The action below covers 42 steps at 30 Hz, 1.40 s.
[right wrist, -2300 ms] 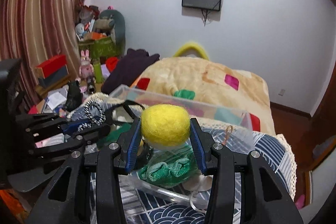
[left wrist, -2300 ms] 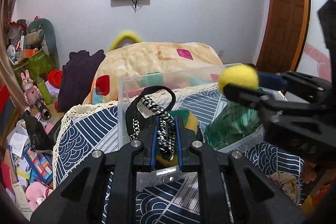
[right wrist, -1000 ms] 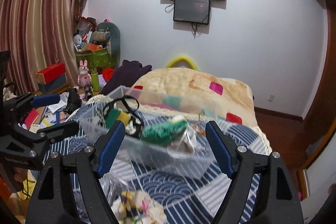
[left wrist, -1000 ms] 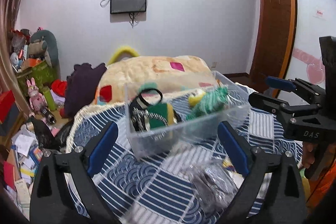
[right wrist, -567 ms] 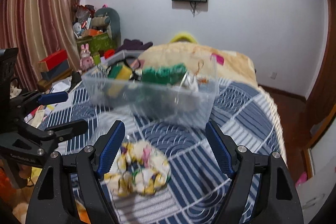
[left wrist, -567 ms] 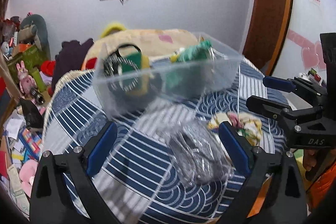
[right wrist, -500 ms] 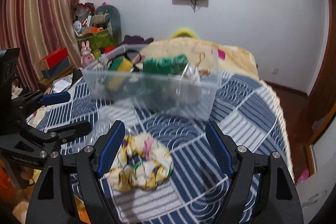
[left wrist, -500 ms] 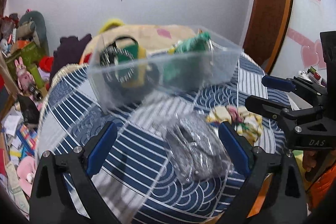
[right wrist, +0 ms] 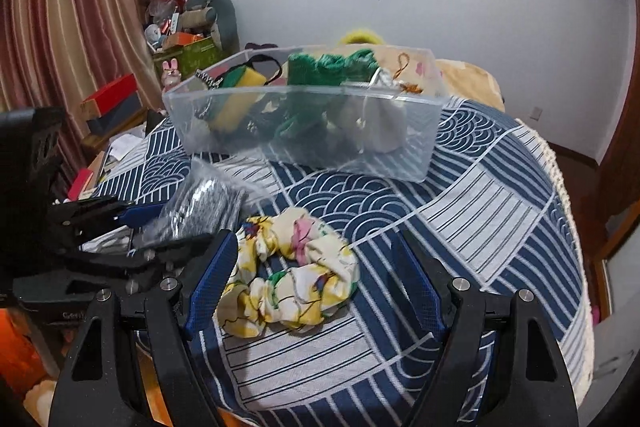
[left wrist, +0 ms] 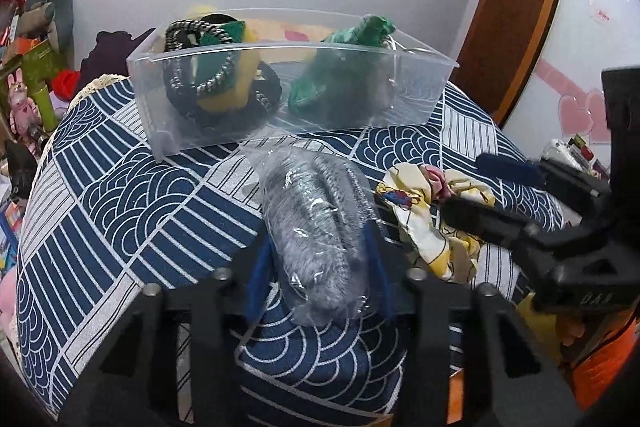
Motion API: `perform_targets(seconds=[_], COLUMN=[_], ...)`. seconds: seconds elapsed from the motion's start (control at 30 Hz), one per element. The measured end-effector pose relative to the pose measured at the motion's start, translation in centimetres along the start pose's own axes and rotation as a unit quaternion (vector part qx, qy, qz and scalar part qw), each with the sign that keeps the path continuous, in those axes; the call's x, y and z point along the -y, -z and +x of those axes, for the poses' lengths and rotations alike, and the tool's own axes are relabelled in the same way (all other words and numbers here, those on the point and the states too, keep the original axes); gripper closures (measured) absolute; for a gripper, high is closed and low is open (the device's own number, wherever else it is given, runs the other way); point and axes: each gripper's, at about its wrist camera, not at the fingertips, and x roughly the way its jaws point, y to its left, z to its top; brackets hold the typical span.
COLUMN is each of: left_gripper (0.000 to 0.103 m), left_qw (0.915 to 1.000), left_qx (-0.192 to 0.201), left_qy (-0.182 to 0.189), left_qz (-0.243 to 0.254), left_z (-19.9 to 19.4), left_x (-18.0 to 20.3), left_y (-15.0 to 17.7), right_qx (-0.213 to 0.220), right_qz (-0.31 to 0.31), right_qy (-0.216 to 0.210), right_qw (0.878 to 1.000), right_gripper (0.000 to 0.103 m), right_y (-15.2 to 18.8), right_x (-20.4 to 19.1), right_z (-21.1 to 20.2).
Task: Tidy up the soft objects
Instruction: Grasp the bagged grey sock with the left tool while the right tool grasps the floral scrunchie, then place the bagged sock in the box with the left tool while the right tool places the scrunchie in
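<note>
while the clear bin sits at the far side of the blue patterned cloth w/ the green knit piece and yellow sponge already inside, we work on the two soft things lying in front of it. our left gripper has its blue pads either side of the grey fuzzy item in a plastic bag, pads touching the wrap; looks closed on it, tho blur makes how firm hard to tell. our right gripper is spread wide around the floral scrunchie, jaws apart and not touching it. to do this well we pinch the bag's fuzzy bulk, not just loose film, which prob slips. for the scrunchie, we drop lower so the pads catch the ring's fabric, close gently, then lift clear of the bin wall before releasing over it. keep both tools from bumping, they're near each other.
</note>
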Motion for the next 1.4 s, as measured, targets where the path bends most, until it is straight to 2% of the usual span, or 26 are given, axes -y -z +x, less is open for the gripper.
perform_targets(seconds=[0.17,0.3,0.37,0.43,0.53,0.63,1.03,1.4], left_gripper=[0.070,0.071,0.071,0.072,0.072,0.072,0.072,0.072], left_qw=[0.9997,0.9996,0.9995,0.9994,0.9991,0.9987,0.9947,0.9854], left_qx=[0.010,0.014,0.017,0.020,0.029,0.040,0.092,0.160], left_qy=[-0.014,-0.019,-0.023,-0.024,-0.028,-0.031,-0.047,-0.058], left_qz=[-0.015,-0.018,-0.016,-0.014,-0.011,-0.011,-0.004,0.006], left_z=[-0.6,-0.9,-1.0,-1.1,-1.6,-2.3,-5.6,-9.0], left_x=[-0.9,-1.1,-1.1,-1.0,-0.9,-1.0,-1.4,-1.2], left_y=[0.3,0.4,0.4,0.4,0.4,0.1,-2.1,-6.5], right_qx=[-0.016,-0.024,-0.017,-0.015,-0.013,-0.008,0.042,0.120], right_qz=[-0.016,-0.044,-0.051,-0.053,-0.056,-0.060,-0.036,-0.030], right_qy=[-0.008,0.016,0.018,0.015,0.009,0.011,0.032,0.062], right_qw=[1.000,0.999,0.998,0.998,0.998,0.998,0.998,0.990], right_gripper=[0.026,0.027,0.039,0.059,0.078,0.086,0.087,0.087], right_y=[0.6,1.2,1.3,1.3,1.2,1.2,-0.6,-5.0], right_x=[-1.1,-2.0,-2.3,-2.3,-2.1,-2.0,-0.1,0.5], right_z=[1.0,2.0,1.9,1.7,1.5,1.2,-1.8,-4.2])
